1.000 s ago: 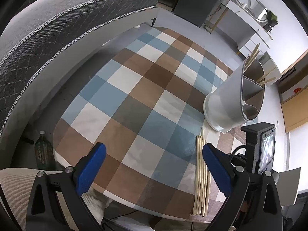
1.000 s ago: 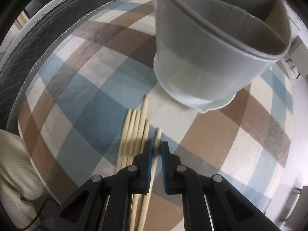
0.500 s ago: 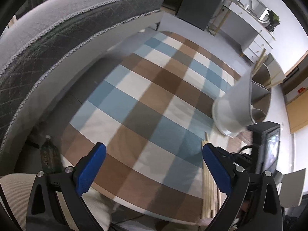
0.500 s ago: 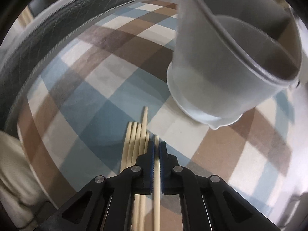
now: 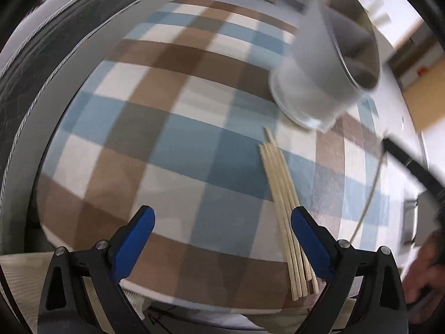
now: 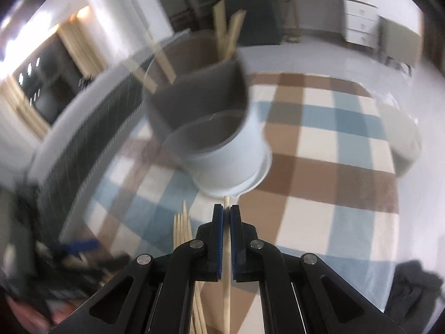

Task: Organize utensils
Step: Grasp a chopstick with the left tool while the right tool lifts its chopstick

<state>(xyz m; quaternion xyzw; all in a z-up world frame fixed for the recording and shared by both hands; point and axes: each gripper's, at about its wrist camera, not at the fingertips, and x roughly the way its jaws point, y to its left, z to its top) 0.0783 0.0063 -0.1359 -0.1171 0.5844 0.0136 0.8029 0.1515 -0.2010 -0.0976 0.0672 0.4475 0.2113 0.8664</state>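
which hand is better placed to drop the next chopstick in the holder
Right. The right gripper is shut on a chopstick, facing the white utensil holder. The left gripper hangs open beside the chopsticks on the tablecloth.

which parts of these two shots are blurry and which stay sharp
Left wrist view: the white holder and the right edge smear with motion blur, the checked cloth is soft, but the left gripper and loose chopsticks read crisply. Right wrist view: the room, holder and left side streak badly; only the right gripper and its pinched chopstick stay sharp.
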